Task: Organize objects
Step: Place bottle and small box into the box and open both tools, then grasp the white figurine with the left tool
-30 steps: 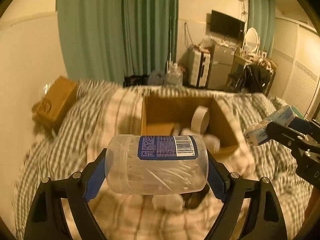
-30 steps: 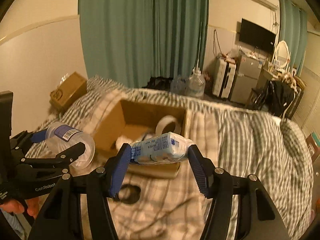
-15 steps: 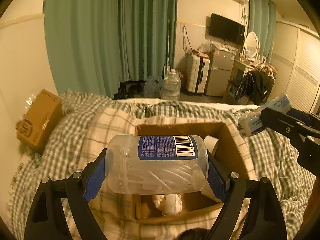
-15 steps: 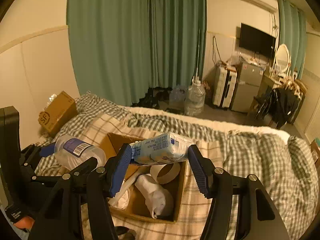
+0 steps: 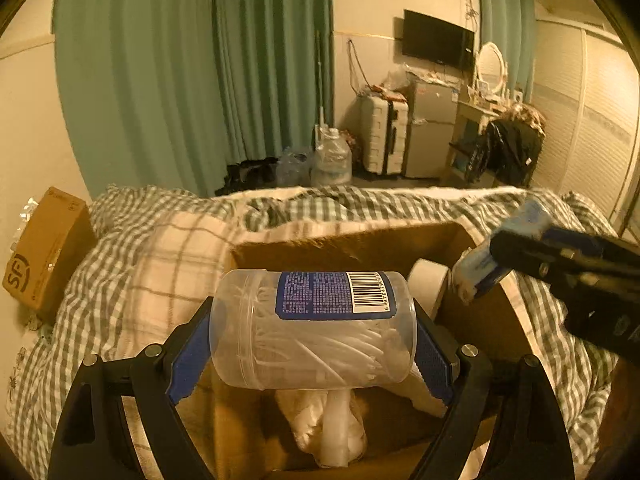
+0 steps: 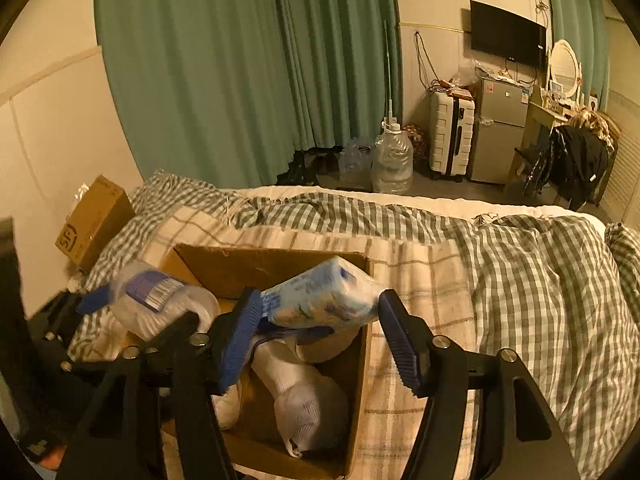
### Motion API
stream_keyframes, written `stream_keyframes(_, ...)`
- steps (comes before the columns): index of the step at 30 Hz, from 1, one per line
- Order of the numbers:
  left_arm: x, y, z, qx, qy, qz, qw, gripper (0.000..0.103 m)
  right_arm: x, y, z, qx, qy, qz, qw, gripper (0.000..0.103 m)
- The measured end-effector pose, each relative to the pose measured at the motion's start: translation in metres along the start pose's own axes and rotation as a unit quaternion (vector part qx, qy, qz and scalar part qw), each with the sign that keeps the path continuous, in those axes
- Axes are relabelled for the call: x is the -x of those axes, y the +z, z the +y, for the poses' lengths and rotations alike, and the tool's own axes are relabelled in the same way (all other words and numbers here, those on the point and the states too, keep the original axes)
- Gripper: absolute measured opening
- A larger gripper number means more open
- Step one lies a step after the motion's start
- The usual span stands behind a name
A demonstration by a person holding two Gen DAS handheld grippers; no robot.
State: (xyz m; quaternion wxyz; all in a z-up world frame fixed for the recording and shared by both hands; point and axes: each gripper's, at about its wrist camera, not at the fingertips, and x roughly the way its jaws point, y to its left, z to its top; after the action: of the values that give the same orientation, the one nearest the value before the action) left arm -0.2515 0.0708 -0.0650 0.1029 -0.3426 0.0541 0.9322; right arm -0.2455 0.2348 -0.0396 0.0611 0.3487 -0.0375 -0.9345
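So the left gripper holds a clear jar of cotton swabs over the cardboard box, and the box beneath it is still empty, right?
Not quite. The left gripper does hold the clear jar of cotton swabs over the cardboard box, but the box is not empty. The right wrist view shows white bundles and a roll of tape already lying inside it.

Right gripper (image 6: 320, 316) over the open cardboard box (image 6: 256, 266), jaws just been opening, blue tissue pack (image 6: 324, 300) tilted between them, right pad clear of it. Left gripper (image 6: 136, 312) alongside, clamped on a clear cotton swab jar (image 6: 160, 308). White bundles (image 6: 308, 400) and tape roll down in the box.
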Motion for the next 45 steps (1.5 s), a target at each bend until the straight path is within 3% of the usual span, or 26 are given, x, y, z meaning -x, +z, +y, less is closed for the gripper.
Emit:
stream_keyframes(1, 0.000, -0.001, -0.001, 0.001, -0.002, 0.008, 1.0000, 0.091, 0.004, 0.001, -0.002, -0.005, 0.003, -0.005, 1.000, 0.077)
stream_keyframes(3, 0.001, -0.003, -0.002, 0.002, -0.007, 0.019, 0.9998, 0.091, 0.013, 0.002, -0.004, -0.015, 0.003, -0.020, 1.000, 0.086)
stream_keyframes(5, 0.011, -0.003, -0.004, 0.000, 0.001, 0.017, 0.9999, 0.103, 0.022, 0.003, -0.004, -0.020, 0.005, -0.022, 1.000, 0.088)
stream_keyframes(13, 0.081, 0.002, 0.005, 0.011, 0.021, -0.031, 0.9992, 0.103, 0.089, 0.001, -0.001, -0.021, -0.021, -0.056, 0.998, 0.103)
stream_keyframes(21, 0.153, -0.009, 0.022, 0.041, 0.037, -0.068, 0.9962, 0.103, 0.164, -0.014, 0.019, 0.001, -0.053, -0.091, 0.994, 0.103)
stream_keyframes(27, 0.178, -0.034, 0.031, 0.060, 0.042, -0.075, 0.9945, 0.103, 0.193, -0.044, 0.033, 0.013, -0.062, -0.089, 0.994, 0.103)
stream_keyframes(32, 0.177, -0.067, 0.040, 0.075, 0.054, -0.059, 0.9940, 0.103, 0.192, -0.070, 0.039, 0.016, -0.063, -0.079, 0.995, 0.103)
stream_keyframes(36, 0.158, -0.094, 0.047, 0.092, 0.060, -0.030, 0.9935, 0.103, 0.168, -0.090, 0.043, 0.021, -0.066, -0.056, 0.996, 0.103)
stream_keyframes(45, 0.093, -0.139, 0.041, 0.078, 0.065, 0.067, 0.9926, 0.103, 0.086, -0.130, 0.041, 0.022, -0.062, 0.057, 0.996, 0.103)
